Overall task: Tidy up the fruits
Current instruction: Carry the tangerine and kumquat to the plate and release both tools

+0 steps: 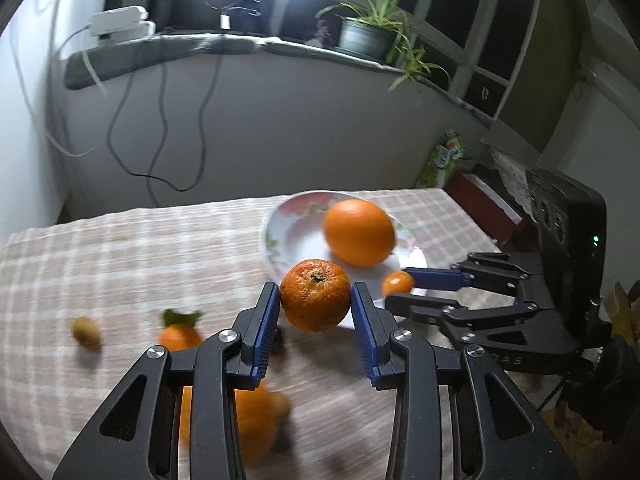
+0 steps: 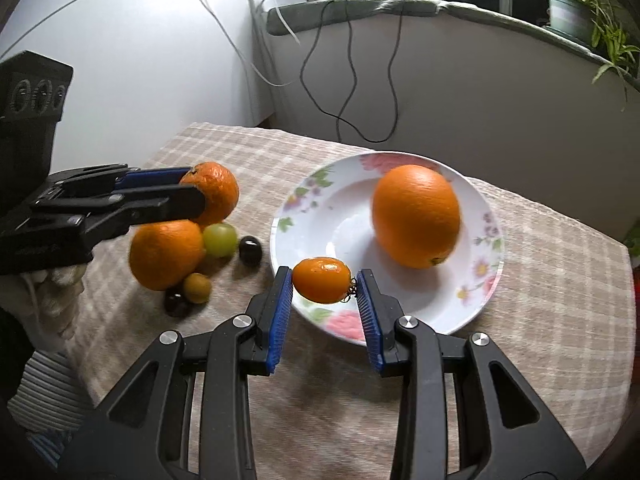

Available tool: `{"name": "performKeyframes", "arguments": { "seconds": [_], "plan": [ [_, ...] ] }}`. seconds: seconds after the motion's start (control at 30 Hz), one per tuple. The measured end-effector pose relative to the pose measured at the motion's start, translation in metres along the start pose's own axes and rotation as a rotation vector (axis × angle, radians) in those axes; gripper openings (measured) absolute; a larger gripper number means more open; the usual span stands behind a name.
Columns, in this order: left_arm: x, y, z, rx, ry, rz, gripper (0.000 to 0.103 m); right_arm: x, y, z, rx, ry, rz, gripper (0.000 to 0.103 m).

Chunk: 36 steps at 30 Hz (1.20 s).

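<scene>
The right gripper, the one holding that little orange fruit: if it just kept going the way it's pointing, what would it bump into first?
Probably the flowered plate: the right gripper, clamping the small orange fruit, points down over its near rim. The big orange lies farther right, likely off that line, though depth is hard to judge.

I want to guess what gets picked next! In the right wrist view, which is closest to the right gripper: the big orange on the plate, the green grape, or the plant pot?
From the right gripper, nearest first:
1. Big orange, on the plate, just ahead to the right.
2. Green grape, on the cloth to the left; nearly a tie with the orange.
3. Plant pot, on the far sill, top right.
</scene>
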State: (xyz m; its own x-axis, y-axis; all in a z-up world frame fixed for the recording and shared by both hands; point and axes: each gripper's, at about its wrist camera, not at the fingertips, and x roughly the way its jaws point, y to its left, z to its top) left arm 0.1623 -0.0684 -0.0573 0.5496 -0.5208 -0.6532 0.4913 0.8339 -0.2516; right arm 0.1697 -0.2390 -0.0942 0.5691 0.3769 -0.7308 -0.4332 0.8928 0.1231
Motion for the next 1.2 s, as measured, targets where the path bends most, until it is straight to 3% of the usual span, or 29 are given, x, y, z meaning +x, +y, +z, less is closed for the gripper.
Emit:
{"name": "performKeyframes", "arguments": {
  "seconds": [0.53,1.07,1.13,1.2],
  "plan": [
    [0.05,-0.053,-0.005,0.041,0.067,-0.035,0.035,0.004,-0.067,0.001,0.02,0.034,-0.093,0.034],
    [0.076,-0.072,0.001,0.076,0.068,-0.018,0.035,0.006,-0.081,0.01,-0.003,0.029,-0.049,0.035],
    [0.078,-0.071,0.002,0.078,0.071,-0.019,0.035,0.006,-0.081,0.01,-0.002,0.027,-0.053,0.037],
    [0.08,-0.072,0.004,0.081,0.073,-0.013,0.035,0.004,-0.082,0.011,0.011,0.014,-0.051,0.061]
  ]
}}
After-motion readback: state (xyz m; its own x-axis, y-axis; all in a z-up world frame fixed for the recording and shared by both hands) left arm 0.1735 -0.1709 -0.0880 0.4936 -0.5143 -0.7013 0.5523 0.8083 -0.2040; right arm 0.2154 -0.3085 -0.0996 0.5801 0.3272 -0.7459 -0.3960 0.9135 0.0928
